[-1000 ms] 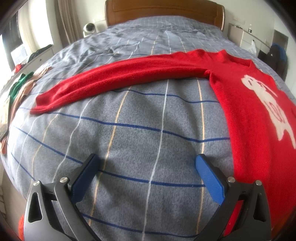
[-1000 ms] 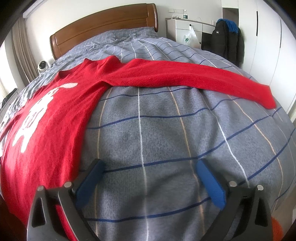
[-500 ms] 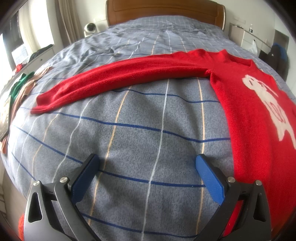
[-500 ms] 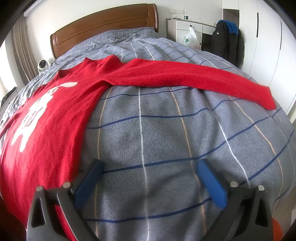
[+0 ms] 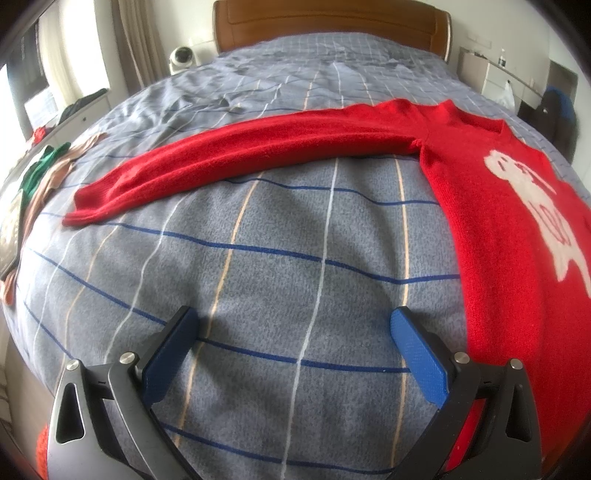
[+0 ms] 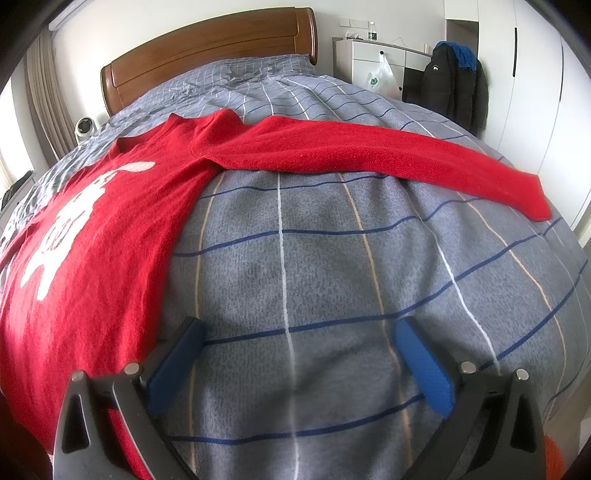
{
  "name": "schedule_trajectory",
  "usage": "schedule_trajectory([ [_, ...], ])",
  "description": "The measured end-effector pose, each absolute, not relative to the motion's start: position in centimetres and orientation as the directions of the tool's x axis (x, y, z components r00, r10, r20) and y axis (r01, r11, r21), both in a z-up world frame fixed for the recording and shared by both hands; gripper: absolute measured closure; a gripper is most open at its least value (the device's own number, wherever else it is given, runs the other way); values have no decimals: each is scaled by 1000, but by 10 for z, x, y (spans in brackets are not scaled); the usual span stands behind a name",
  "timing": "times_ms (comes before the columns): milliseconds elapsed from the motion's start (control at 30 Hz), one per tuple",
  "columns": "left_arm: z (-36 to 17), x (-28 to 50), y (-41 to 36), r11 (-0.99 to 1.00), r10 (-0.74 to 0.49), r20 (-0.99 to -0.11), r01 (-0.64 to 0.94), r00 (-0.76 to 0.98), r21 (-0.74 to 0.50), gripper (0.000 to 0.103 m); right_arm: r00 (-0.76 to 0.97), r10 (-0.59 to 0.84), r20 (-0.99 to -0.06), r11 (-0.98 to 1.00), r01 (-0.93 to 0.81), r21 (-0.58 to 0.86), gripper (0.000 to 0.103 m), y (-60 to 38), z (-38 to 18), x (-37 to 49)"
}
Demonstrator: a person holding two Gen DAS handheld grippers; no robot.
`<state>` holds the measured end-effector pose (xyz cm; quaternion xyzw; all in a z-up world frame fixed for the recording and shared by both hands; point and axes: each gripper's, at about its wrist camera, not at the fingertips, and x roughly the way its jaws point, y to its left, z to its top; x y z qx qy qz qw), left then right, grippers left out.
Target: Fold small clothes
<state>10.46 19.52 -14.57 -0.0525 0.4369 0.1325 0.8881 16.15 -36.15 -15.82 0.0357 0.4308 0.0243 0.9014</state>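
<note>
A red sweater (image 5: pixel 498 229) with a white animal print lies flat on the bed, both sleeves spread out. Its left sleeve (image 5: pixel 240 162) runs to a cuff at the left. In the right wrist view the sweater body (image 6: pixel 96 236) lies at the left and the other sleeve (image 6: pixel 388 158) stretches right. My left gripper (image 5: pixel 291 332) is open and empty over bare bedspread, left of the sweater's side edge. My right gripper (image 6: pixel 295 343) is open and empty over bare bedspread, right of the sweater's other side edge.
The grey checked bedspread (image 5: pixel 258 258) covers the bed, with a wooden headboard (image 5: pixel 332 22) at the far end. Other clothes (image 5: pixel 40 173) lie at the bed's left edge. A white cabinet (image 6: pixel 376 62) and a dark jacket (image 6: pixel 458 85) stand at the right.
</note>
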Motion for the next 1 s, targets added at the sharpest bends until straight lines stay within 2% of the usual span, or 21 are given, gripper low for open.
schedule_trajectory([
  [533,-145,104,200,958,192,-792,-285,580,23,0,624,84,-777,995,-10,101,1,-362,-155,160],
  [600,-145,103,198,958,192,-792,-286,579,23,0,629,146,-764,981,5,192,1,-374,-145,158],
  [700,-145,104,198,958,193,-792,-286,579,24,0,696,280,-661,906,36,421,3,-418,-119,156],
  [900,-145,105,198,955,201,-793,-294,576,28,0,795,329,-510,667,187,721,3,-561,-84,183],
  [933,-145,105,198,955,202,-792,-295,576,29,0,791,349,-503,612,214,761,3,-579,-87,189],
  [1000,-146,105,197,954,204,-791,-299,576,29,0,772,367,-519,508,301,807,12,-612,-103,197],
])
